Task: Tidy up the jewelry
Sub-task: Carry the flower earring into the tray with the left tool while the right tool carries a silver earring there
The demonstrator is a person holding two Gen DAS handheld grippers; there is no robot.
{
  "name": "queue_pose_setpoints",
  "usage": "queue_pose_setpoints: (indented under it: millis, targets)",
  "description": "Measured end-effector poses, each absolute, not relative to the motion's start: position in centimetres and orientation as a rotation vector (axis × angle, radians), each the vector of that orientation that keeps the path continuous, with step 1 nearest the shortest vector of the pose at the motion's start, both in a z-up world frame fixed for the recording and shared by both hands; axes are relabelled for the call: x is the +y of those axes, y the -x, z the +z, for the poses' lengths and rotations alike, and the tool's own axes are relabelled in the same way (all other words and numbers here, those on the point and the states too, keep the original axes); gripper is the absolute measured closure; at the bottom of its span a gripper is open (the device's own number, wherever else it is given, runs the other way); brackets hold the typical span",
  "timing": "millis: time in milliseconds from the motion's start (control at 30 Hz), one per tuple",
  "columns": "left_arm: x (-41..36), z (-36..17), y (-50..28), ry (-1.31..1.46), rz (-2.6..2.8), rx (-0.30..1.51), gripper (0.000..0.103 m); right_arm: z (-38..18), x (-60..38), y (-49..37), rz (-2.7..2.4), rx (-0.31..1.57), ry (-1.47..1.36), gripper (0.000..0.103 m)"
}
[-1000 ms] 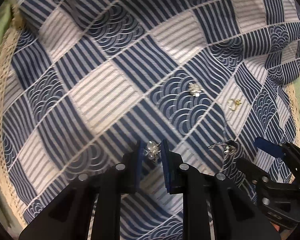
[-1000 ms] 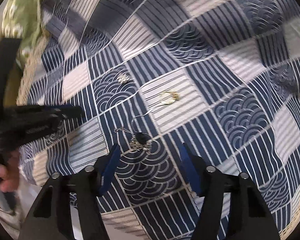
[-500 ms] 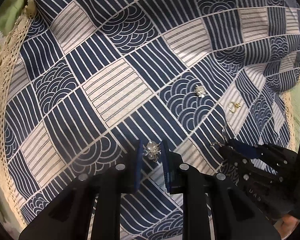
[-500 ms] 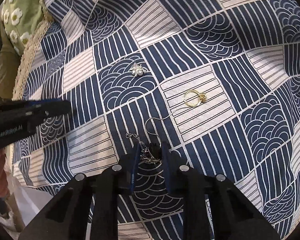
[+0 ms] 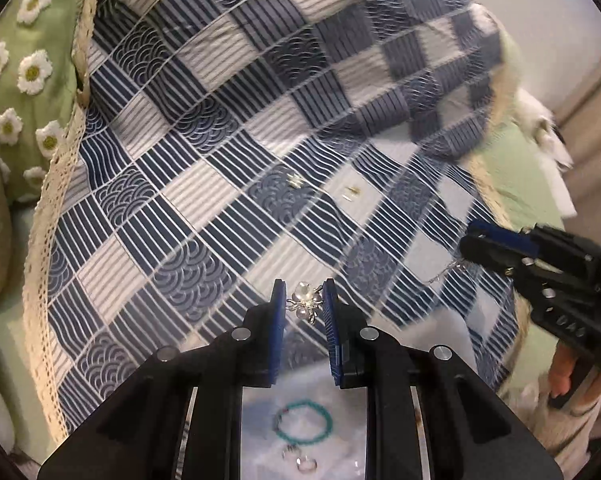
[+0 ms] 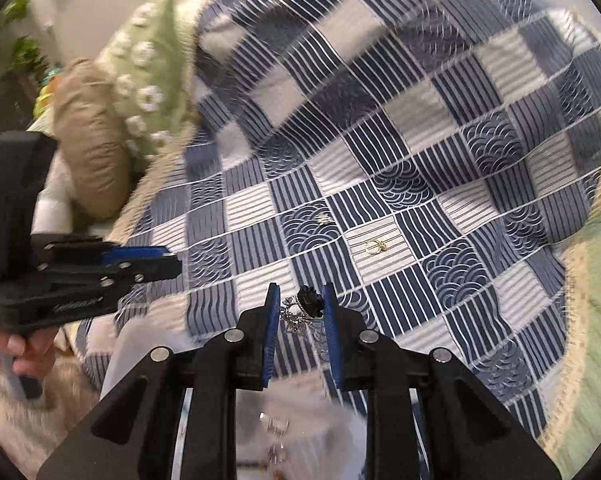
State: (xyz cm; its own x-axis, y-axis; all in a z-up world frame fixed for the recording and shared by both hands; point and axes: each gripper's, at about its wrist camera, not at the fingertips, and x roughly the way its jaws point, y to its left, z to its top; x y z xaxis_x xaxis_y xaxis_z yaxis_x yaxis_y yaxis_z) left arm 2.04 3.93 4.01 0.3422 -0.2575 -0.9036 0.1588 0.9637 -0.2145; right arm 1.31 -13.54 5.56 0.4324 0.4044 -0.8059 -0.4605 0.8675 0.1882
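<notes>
Both grippers have lifted away from the patterned cloth (image 5: 228,216) since a second ago, each carrying a piece and now pulled back over a pale tray or box seen blurred beneath them. Nearest, under the left gripper (image 5: 304,304), that tray holds a teal bead bracelet (image 5: 304,428) and small rings (image 5: 300,458). The left gripper is clamped on a pearl brooch (image 5: 306,300), pinched at its sides between the blue pads. The right gripper (image 6: 300,308) grips a dark-stoned dangling earring (image 6: 306,304), its fine chain hanging loose below the jaws. Both pieces look light, small and smooth, likely to slip or twist; the chain is limp and could snag, so the firmer body of each piece is the better hold than wire or chain. Farther out on the cloth lie a small silver flower piece (image 6: 324,218) and, just beside it to the right, a gold ring (image 6: 375,246), both untouched. Beyond sit a green daisy cushion (image 5: 20,80) and lace edging
</notes>
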Motion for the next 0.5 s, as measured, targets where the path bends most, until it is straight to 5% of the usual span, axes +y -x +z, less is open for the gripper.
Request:
queue_pose_setpoints:
  millis: [233,500]
  targets:
    - [2.2,1.7,4.4,-0.055,-0.369,1.228,0.085,6.4,-14.3,5.6,0.623,0.984,0.127,0.081]
    - [0.0,-6.3,8.6,-0.207,-0.355,1.388,0.085,-1.4,-11.5,8.7,0.619,1.168,0.262,0.081]
